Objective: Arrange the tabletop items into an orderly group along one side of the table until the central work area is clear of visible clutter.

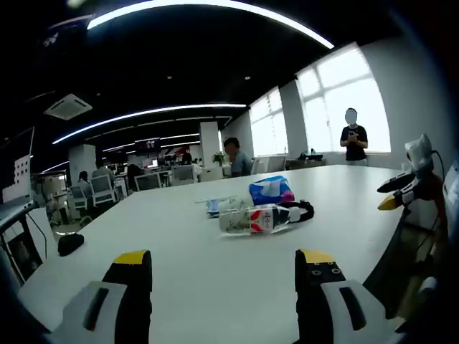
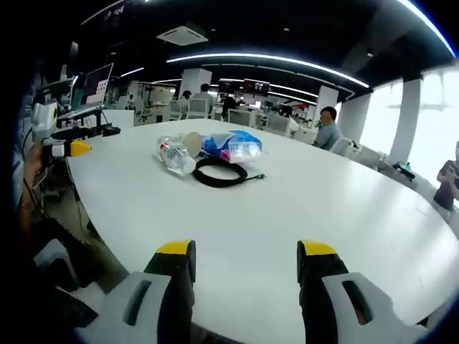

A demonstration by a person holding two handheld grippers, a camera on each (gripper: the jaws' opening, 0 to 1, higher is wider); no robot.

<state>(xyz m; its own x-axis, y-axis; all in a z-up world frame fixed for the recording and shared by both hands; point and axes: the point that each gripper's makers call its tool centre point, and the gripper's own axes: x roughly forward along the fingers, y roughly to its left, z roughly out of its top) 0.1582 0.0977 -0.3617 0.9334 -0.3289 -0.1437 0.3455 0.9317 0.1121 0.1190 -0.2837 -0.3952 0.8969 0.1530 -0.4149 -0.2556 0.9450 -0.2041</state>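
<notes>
Near the middle of the white worktop (image 1: pixel 215 279) your clutter lay in one loose cluster: a clear plastic bottle (image 1: pixel 252 219) on its side with a red-and-white label, a blue packet of tissues (image 1: pixel 271 190) just behind it, and a black coiled cable (image 1: pixel 301 210) touching the bottle's end. In the left gripper view a smaller clear item sat just left of the packet, too blurred to name.

In the right gripper view you saw the same group from the other side: the bottle (image 2: pixel 174 154) on its side, the tissue packet (image 2: pixel 233 145) beside it, and the cable (image 2: pixel 221 172) looped in front of both, nearer your tongs.

Your left tongs (image 1: pixel 224 259) hovered over bare worktop, well short of the cluster, jaws spread wide with nothing between them. Your right tongs (image 2: pixel 246 251) were likewise parted and empty above the worktop (image 2: pixel 301 208) near its edge.

Each tool showed in the other's view: the right one (image 1: pixel 400 193) at the far right edge of the worktop, the left one (image 2: pixel 66 148) at the left edge.

A small dark object (image 1: pixel 69 244) rested near the worktop's left end. Behind it all lay an open office with chairs, desks, bright windows (image 1: pixel 344 100), a seated person (image 1: pixel 235 156) and a standing person (image 1: pixel 353 137).
</notes>
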